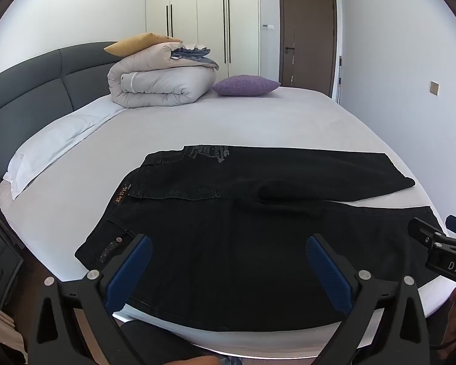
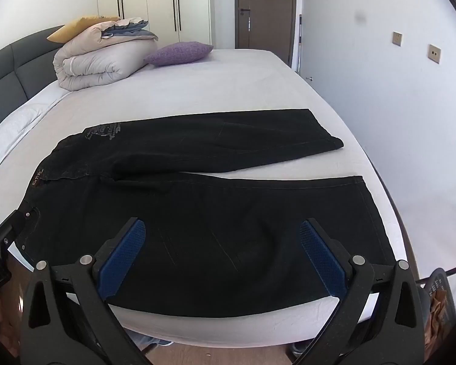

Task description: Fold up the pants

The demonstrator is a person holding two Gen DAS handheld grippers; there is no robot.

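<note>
Pants (image 1: 258, 243) lie flat on the bed (image 1: 243, 121) in the left wrist view, black, waistband toward nine o'clock and both legs running toward three o'clock, the far leg apart from the near one at the hems. The left gripper (image 1: 228, 270) hangs above the near leg with its blue pads spread wide, nothing between them. At eleven o'clock a folded duvet (image 1: 164, 82) carries a yellow pillow (image 1: 139, 44); a purple cushion (image 1: 246, 85) sits just beside it. In the right wrist view the right gripper (image 2: 222, 255) is likewise spread wide and empty over the near leg, close to the mattress edge. At five o'clock, on the floor, a dark basket (image 2: 440, 295) holds something brown that is too unclear to name.
</note>
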